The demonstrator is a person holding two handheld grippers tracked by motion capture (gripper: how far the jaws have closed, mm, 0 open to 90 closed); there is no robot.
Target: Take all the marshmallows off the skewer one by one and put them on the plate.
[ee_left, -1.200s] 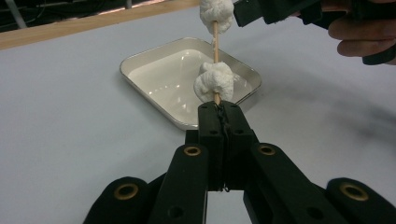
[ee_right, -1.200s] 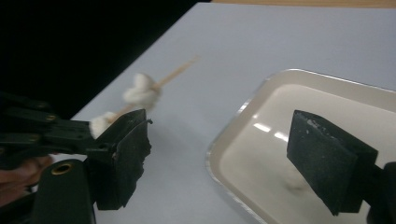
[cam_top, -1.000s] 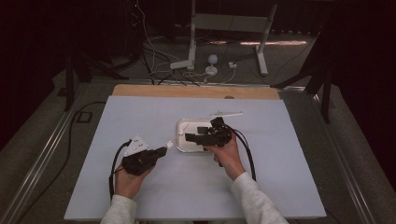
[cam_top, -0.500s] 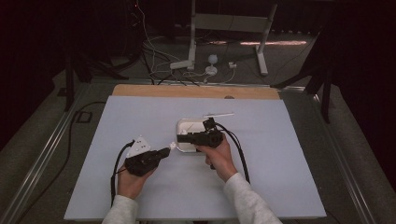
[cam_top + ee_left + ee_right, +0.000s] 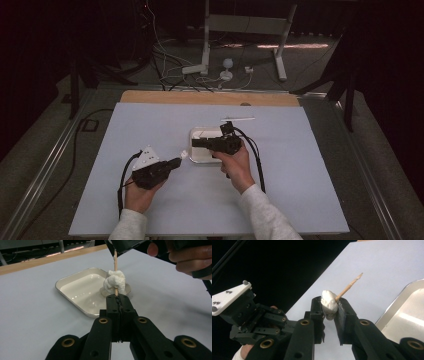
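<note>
A white marshmallow (image 5: 114,283) sits threaded on a thin wooden skewer (image 5: 115,258), a little way up from the skewer's held end. The left gripper (image 5: 118,300) has its jaws fully together on that lower end of the skewer, so the stick rises straight out from between the fingertips and the marshmallow rides just beyond them, close to the tips but not touching them as far as I can see.

From the right gripper view, the right gripper (image 5: 329,305) has its jaws on either side of the marshmallow (image 5: 329,303), and they have just been closing in on it; the pads now rest against its two flanks and the soft lump fills the narrow gap between them. The pointed end of the skewer (image 5: 349,286) pokes out past the marshmallow, up and away over the table.

From above, the two grippers meet tip to tip near the middle of the table: the left gripper (image 5: 172,164) comes in from the lower left and the right gripper (image 5: 196,143) from the right, with the small white marshmallow (image 5: 184,155) between them. It hangs in the air just beside the near left corner of a shallow white tray (image 5: 200,134), not in it. The tray lies flat on the pale grey tabletop (image 5: 300,190), and a thin white stick (image 5: 237,119) lies on the table just beyond it.
</note>
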